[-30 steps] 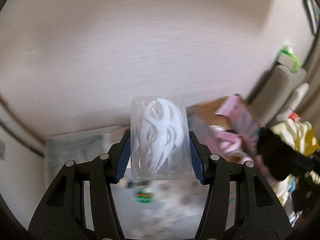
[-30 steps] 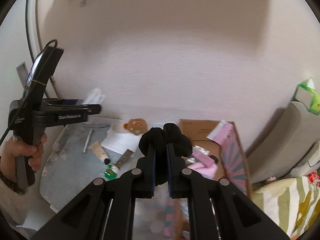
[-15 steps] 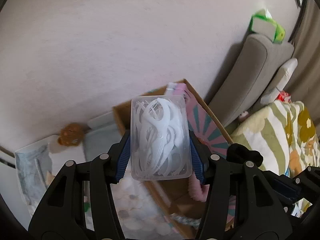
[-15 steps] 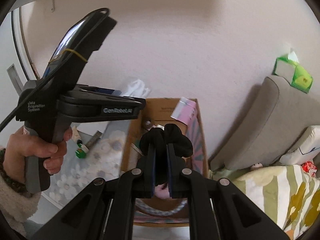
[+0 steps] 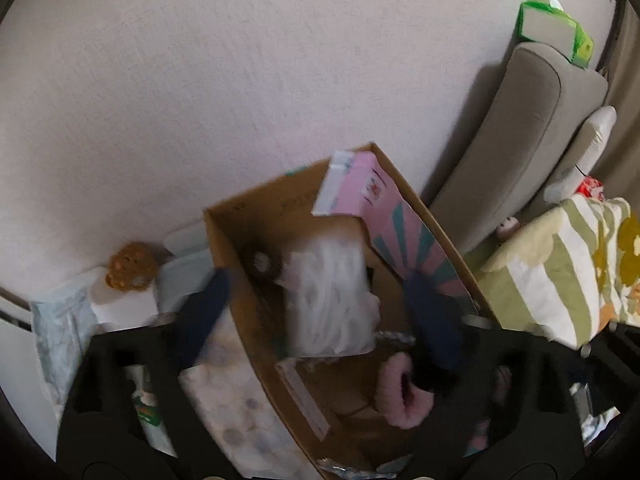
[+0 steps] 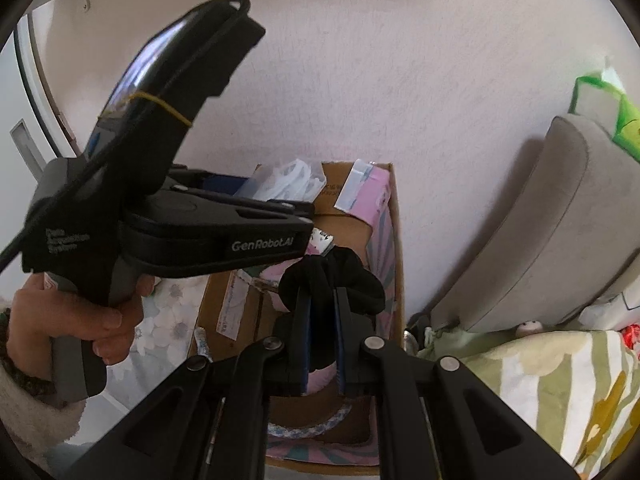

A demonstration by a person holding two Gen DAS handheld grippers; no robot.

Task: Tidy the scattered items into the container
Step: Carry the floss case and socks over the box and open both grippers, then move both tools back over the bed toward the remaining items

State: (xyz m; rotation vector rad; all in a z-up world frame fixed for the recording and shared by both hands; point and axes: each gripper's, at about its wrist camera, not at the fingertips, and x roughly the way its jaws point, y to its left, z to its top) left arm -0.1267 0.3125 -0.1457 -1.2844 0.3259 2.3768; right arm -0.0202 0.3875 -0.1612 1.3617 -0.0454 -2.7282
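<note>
Pale wall behind; grey cushion (image 5: 516, 136) at right, green tissue box (image 5: 554, 30) atop, striped blanket (image 5: 560, 272) below. Cardboard box (image 5: 236, 288) open on floral mat (image 5: 232, 412), pink pack (image 5: 360, 188) leaning inside, pink scrunchie (image 5: 402, 396) at bottom. Left gripper (image 5: 320, 312) now spread wide, blurred; clear floss-pick case (image 5: 330, 296), clamped half a second ago, loose inside box between fingers. Right gripper (image 6: 322, 332) clamped on black scrunchie (image 6: 332, 280) above box, left tool body blocking view of far corner.
</note>
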